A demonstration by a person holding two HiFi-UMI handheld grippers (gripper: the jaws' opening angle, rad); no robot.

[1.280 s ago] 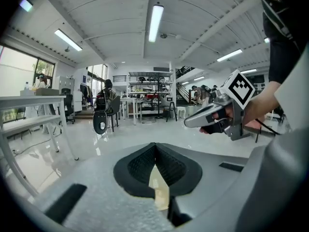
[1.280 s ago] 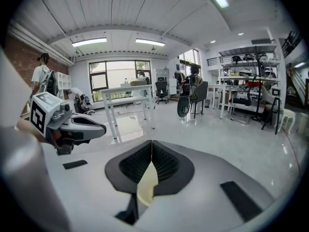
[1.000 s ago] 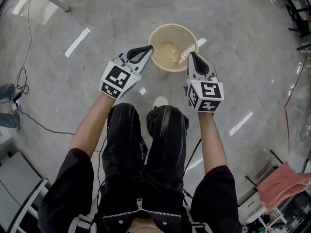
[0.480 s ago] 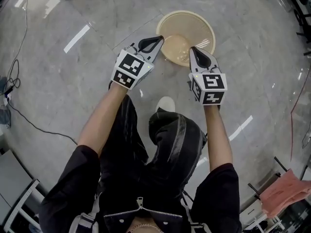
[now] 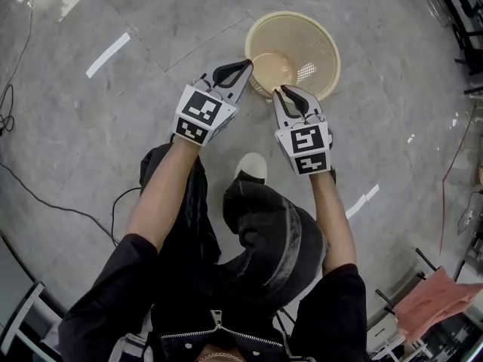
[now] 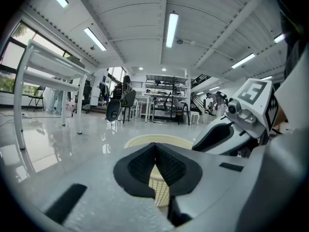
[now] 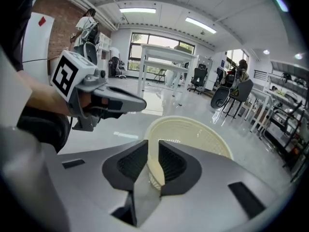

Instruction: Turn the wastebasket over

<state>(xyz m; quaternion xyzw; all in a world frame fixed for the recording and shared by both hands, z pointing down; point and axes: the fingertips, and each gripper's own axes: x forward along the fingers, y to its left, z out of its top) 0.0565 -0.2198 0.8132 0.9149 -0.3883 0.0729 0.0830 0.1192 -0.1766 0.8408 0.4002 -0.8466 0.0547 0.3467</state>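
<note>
Left tool (image 5: 246,65): arm extended forward, jaws clamped on wastebasket (image 5: 324,44) rim; right tool (image 5: 290,91): angled downward, jaws just opening, rim between them.

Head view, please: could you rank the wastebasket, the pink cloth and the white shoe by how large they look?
1. wastebasket: largest.
2. pink cloth: somewhat smaller, though it runs to the picture's edge.
3. white shoe: clearly smallest.

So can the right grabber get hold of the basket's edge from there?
Probably yes. The near rim of the wastebasket already stands between the jaws of the right gripper, which have just been opening. Nothing blocks it, so they only need to close.
</note>
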